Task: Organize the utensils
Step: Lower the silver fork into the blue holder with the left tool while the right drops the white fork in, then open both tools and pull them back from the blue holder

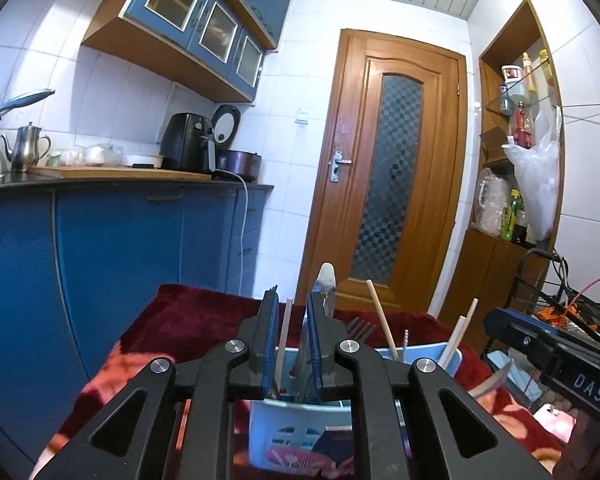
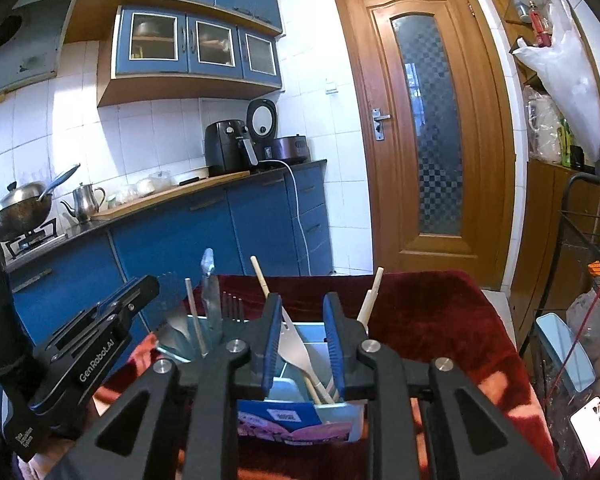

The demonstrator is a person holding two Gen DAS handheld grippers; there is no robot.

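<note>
Both grippers hover just above the pale blue utensil holder (image 1: 300, 436), jaws parted, nothing gripped. In the left gripper (image 1: 294, 320) gap stands a chopstick (image 1: 283, 344), upright and untouched; the right gripper (image 2: 302, 336) frames a metal spatula (image 2: 296, 354). The holder sits on a red cloth (image 2: 432, 312); blue kitchen cabinets (image 1: 112, 248) and a wooden door (image 1: 384, 160) lie beyond.
</note>
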